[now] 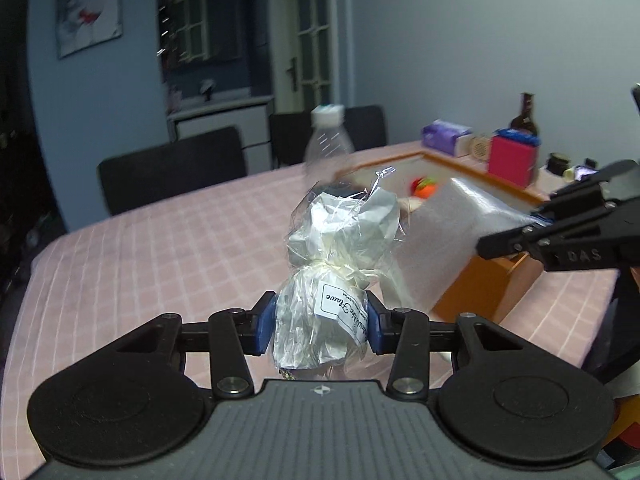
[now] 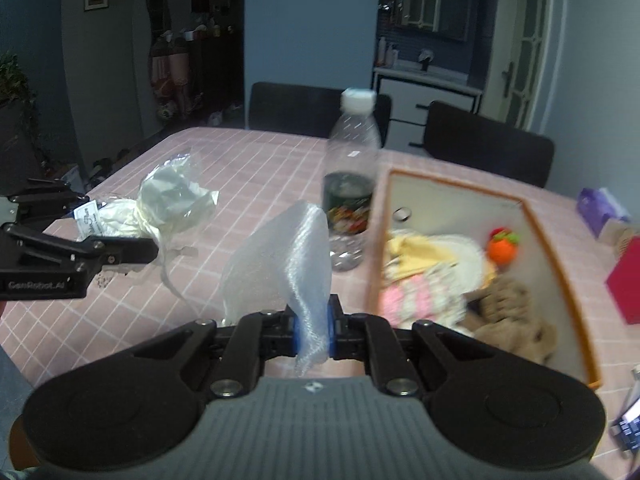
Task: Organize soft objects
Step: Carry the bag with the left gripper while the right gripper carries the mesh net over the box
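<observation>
At centre frame, the left gripper [image 1: 321,322] pinches a cellophane-wrapped bundle [image 1: 336,264] above the pink tablecloth [image 1: 160,248], while the right gripper [image 2: 313,330] clamps a sheer white cloth [image 2: 288,256], both lifted (probably bound for the orange-rimmed box [image 2: 560,272] of soft things at right).

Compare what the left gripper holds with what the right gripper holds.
The cellophane bundle in the left gripper is bulky, crinkled, tied with ribbon and labelled. The white mesh sheet in the right gripper is thin, folded, plain and unlabelled. The left jaws stand wider apart. Both items are pale, and both are gripped above the table.
</observation>
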`<state>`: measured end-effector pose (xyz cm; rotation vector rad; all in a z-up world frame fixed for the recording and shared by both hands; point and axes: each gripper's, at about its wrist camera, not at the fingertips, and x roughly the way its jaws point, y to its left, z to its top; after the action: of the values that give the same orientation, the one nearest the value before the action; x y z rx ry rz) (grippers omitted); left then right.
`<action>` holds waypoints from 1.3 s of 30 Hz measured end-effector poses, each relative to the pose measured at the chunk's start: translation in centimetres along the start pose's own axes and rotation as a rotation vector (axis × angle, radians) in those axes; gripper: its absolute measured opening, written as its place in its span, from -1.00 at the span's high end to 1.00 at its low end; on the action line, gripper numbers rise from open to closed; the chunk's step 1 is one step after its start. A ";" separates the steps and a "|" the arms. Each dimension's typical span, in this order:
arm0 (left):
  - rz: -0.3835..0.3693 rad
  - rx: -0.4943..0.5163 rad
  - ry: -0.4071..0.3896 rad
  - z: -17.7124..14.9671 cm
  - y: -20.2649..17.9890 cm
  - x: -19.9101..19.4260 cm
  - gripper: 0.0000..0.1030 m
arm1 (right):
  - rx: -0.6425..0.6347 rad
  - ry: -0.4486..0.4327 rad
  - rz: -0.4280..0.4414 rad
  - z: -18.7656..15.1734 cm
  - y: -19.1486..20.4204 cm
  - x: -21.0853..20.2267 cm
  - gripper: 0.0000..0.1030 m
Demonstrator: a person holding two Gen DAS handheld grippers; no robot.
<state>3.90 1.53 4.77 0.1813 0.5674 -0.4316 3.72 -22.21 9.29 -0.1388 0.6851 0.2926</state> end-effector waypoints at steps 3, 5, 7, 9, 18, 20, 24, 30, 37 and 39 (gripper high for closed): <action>-0.062 0.040 -0.040 2.4 -1.9 0.0 0.02 | 0.004 -0.007 -0.046 1.6 -2.1 -1.2 0.81; -0.101 0.065 -0.063 4.3 -3.1 0.4 0.02 | 0.006 -0.003 -0.086 2.3 -3.7 -1.5 0.81; -0.118 0.103 -0.079 6.1 -4.4 1.0 0.02 | 0.016 0.007 -0.124 3.0 -5.5 -1.4 0.81; -0.124 0.141 -0.093 7.9 -5.9 2.2 0.02 | 0.034 0.021 -0.153 3.6 -7.4 -1.0 0.81; -0.158 0.234 -0.053 13.5 -11.2 9.7 0.02 | 0.066 0.084 -0.256 5.0 -14.3 3.0 0.81; -0.153 0.244 -0.022 14.1 -12.1 11.8 0.02 | 0.074 0.107 -0.270 4.9 -15.6 4.4 0.81; -0.093 0.296 0.011 14.6 -13.7 15.5 0.02 | 0.062 0.151 -0.291 4.9 -17.5 7.3 0.81; -0.084 0.279 0.046 16.3 -13.9 19.9 0.02 | 0.032 0.202 -0.279 4.8 -19.1 10.8 0.81; -0.116 0.303 0.113 16.7 -13.9 23.1 0.02 | 0.019 0.252 -0.253 4.1 -20.7 14.2 0.80; -0.109 0.342 0.167 15.9 -14.1 24.2 0.02 | 0.000 0.257 -0.248 4.0 -20.5 14.8 0.80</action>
<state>23.64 -23.95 3.83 0.5191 0.6670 -0.6229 23.37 -37.59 3.53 -0.2627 0.9126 0.0358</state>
